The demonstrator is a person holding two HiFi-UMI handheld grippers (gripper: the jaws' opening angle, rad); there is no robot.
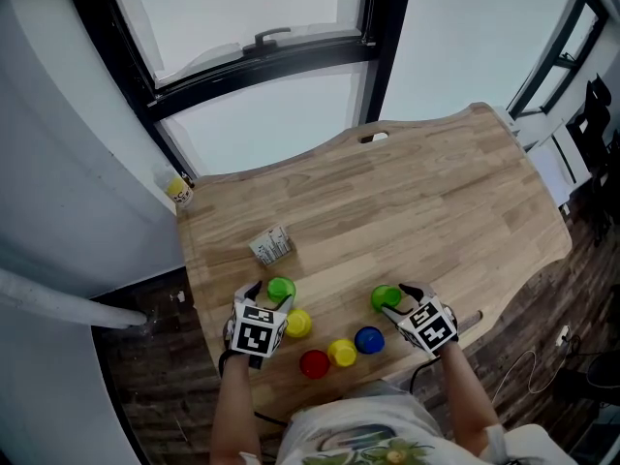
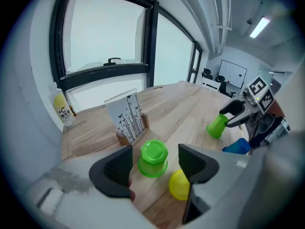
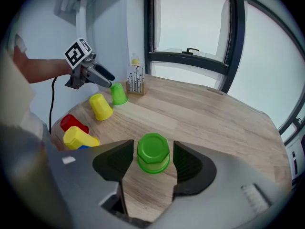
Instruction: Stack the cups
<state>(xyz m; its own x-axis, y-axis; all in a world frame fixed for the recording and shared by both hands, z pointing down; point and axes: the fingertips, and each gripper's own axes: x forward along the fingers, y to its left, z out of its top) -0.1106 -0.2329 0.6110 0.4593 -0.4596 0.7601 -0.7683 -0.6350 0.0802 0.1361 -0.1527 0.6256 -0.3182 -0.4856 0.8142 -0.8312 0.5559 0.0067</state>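
Observation:
Two upside-down green cups stand on the wooden table (image 1: 436, 201). My left gripper (image 1: 268, 296) is open, its jaws on either side of one green cup (image 1: 281, 288) (image 2: 153, 158) with a gap on each side. My right gripper (image 1: 397, 301) is open too, straddling the other green cup (image 1: 385, 298) (image 3: 153, 153) without touching it. Near the front edge between them are a yellow cup (image 1: 298, 324) (image 2: 179, 185), a red cup (image 1: 314, 363), a second yellow cup (image 1: 341, 353) and a blue cup (image 1: 368, 339).
A card holder (image 1: 272, 245) (image 2: 128, 118) stands just beyond the left green cup. A small yellow bottle (image 1: 179, 190) (image 2: 63, 109) sits at the table's far left corner by the window. The table's near edge runs close behind the cups.

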